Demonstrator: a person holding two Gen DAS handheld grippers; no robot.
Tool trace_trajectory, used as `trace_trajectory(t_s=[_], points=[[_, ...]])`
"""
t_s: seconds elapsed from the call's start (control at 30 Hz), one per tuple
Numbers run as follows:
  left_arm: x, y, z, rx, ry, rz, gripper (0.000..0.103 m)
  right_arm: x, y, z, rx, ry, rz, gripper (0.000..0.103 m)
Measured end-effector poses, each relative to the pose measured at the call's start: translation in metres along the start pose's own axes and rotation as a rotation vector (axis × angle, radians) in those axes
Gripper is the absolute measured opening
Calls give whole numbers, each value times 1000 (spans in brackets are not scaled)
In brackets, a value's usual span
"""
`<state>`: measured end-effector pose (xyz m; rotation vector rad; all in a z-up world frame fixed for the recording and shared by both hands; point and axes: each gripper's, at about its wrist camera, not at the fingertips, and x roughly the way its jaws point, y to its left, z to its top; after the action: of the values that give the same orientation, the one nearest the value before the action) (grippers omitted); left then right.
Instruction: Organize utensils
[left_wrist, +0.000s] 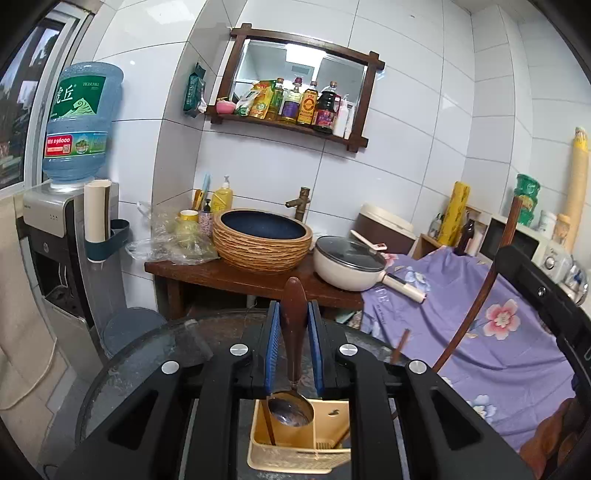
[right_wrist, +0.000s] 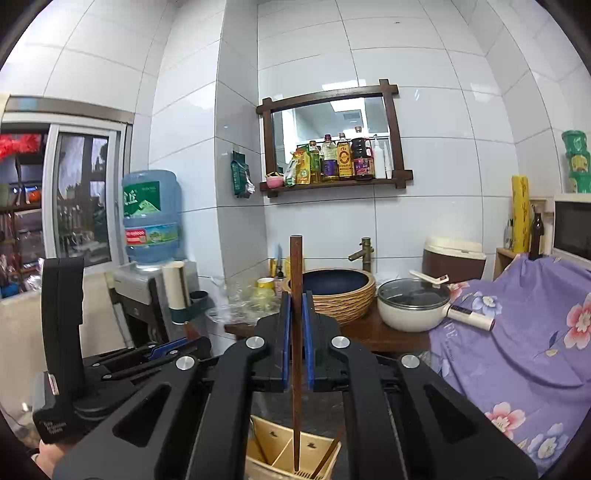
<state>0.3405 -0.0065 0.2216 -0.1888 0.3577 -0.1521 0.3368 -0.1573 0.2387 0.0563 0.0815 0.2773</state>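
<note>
Left hand-held gripper (left_wrist: 294, 325) pinching spoon (left_wrist: 292, 369) above holder (left_wrist: 295, 448), right hand-held gripper (right_wrist: 295, 332) pinching chopstick (right_wrist: 296, 350)

Left gripper (left_wrist: 294, 347): blue pads clamped on a spoon (left_wrist: 293, 354) handle, directly above the utensil holder (left_wrist: 295, 443). Right gripper (right_wrist: 296, 343): jaws closed on a chopstick (right_wrist: 296, 332), upright above the same holder.

The utensil holder (left_wrist: 295, 459) shows only through the gap in the left gripper's frame; its sides are hidden by the black arms. In the right wrist view the holder (right_wrist: 280, 454) is cut off by the bottom edge. The spoon's (left_wrist: 291, 406) neck is partly hidden behind the blue pads (left_wrist: 272, 347). Labels on the shelf bottles (right_wrist: 343, 157) are too small to read.
</note>
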Motion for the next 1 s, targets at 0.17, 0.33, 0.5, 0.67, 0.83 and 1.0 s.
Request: trace_trajectory(t_s=[0.17, 0.33, 0.5, 0.67, 0.83, 1.0], points=[[21, 5, -22, -14, 46, -3, 15, 26, -3, -37, 7, 40, -17, 7], [30, 7, -45, 8, 80, 0, 15, 37, -11, -72, 16, 89, -29, 7], [37, 7, -62, 38, 118, 4, 15, 41, -18, -93, 35, 134, -33, 7], [48, 7, -79, 53, 161, 11, 15, 43, -19, -108, 42, 170, -28, 7], [59, 8, -94, 68, 207, 17, 15, 41, -16, -113, 31, 173, -23, 7], [61, 8, -100, 78, 225, 17, 15, 40, -17, -113, 26, 173, -26, 7]])
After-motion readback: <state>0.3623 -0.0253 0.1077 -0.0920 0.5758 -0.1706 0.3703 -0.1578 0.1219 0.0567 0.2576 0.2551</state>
